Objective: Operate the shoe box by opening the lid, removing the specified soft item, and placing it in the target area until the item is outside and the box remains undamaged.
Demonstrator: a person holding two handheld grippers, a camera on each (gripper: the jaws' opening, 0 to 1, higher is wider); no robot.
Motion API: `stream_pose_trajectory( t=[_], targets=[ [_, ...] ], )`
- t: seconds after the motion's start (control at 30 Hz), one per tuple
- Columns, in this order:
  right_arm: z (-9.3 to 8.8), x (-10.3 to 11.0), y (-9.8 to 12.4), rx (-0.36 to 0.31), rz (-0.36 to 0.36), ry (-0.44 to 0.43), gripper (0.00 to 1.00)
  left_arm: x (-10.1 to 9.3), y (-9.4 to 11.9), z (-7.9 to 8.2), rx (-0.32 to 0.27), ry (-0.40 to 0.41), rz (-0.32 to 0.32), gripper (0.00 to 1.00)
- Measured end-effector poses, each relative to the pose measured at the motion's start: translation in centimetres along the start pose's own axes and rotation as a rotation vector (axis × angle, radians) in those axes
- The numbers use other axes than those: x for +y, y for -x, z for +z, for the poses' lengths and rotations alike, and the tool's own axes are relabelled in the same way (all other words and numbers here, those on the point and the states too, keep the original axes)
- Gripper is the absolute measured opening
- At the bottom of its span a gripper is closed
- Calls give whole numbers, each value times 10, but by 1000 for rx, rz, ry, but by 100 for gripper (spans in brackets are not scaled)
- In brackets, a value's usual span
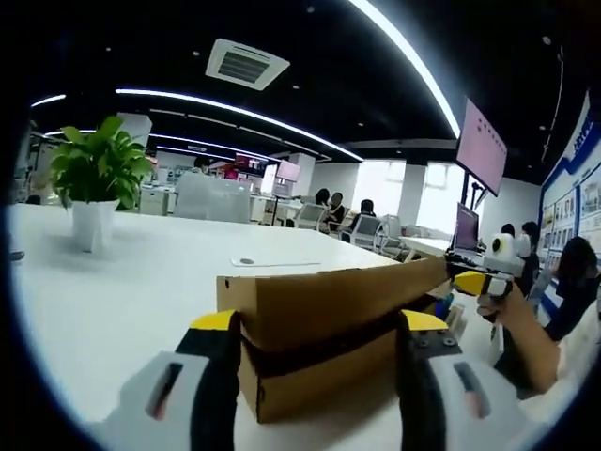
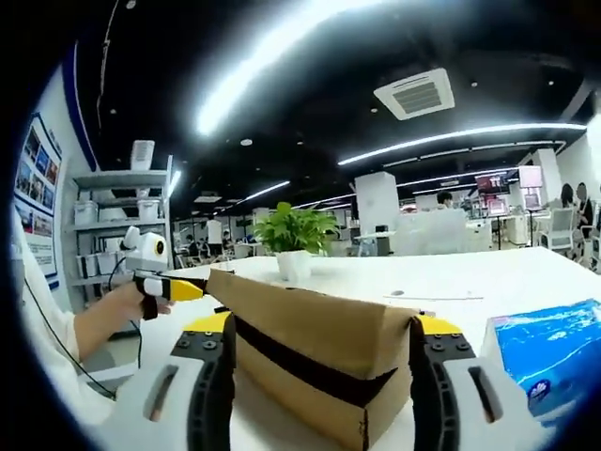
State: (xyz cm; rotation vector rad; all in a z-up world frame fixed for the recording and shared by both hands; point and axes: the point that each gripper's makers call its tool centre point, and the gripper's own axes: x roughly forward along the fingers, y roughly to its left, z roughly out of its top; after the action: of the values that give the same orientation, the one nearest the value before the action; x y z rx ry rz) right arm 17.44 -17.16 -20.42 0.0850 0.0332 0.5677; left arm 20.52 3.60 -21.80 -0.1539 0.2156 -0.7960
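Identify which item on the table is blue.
The plastic-wrapped pack, in the right gripper view beside the cardboard box; the box is brown, the plant pot white.

- The box [image 1: 319, 329] hides its own inside; its contents cannot be told.
- In the left gripper view, the left gripper [image 1: 315, 376]'s jaws cover parts of the box's near side.
- Right of the box in the right gripper view, a blue pack [image 2: 554, 352] is cut off by the edge.
- Behind the box, the people [image 1: 343, 211] are too small to make out.
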Motion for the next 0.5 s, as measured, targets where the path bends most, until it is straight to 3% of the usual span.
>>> stream_pose_trajectory(
  t=[0.03, 0.13, 0.5],
  targets=[
    [-5, -5, 0, 20, -32, 32, 71, 1, 0, -2, 4, -1, 6, 63],
    [-12, -5, -2, 31, -42, 117, 69, 10, 0, -8, 10, -31, 55, 54],
    [-16, -11, -2, 27, -90, 149, 61, 8, -1, -13, 28, -55, 57, 57]
  ],
)
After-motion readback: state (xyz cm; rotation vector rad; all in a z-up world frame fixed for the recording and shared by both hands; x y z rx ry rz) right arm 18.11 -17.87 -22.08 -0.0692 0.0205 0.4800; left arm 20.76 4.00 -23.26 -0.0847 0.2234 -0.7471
